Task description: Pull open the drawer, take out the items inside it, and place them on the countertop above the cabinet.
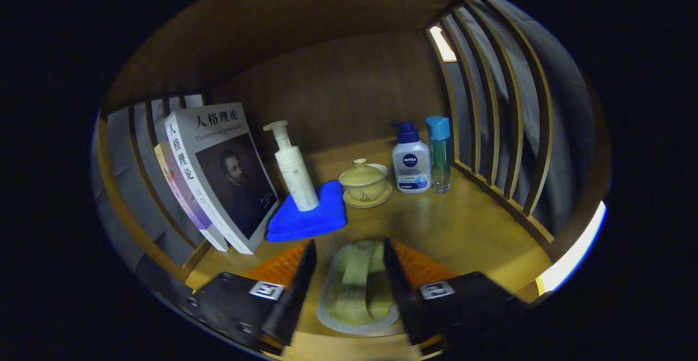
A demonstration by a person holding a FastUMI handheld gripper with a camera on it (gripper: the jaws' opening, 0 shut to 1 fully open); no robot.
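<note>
Wooden boards form the surface (pixel 463 224) and the back wall, with slatted sides (pixel 491 110) left and right. Two books (pixel 218 175) lean against the left slats. Beside them a blue cloth (pixel 308 220) lies folded, with a white pump bottle (pixel 292 170) standing on it. Toward the right slats stand a white bottle with a dark pump (pixel 410 164) and, touching it, a slim clear bottle with a blue cap (pixel 439 154). Between the cloth and these bottles sits a lidded yellow cup on its saucer (pixel 364 184). The gripper (pixel 349 257) fingers stand apart, a pale oval dish (pixel 357 290) between them; whether they press on it, I cannot tell.
</note>
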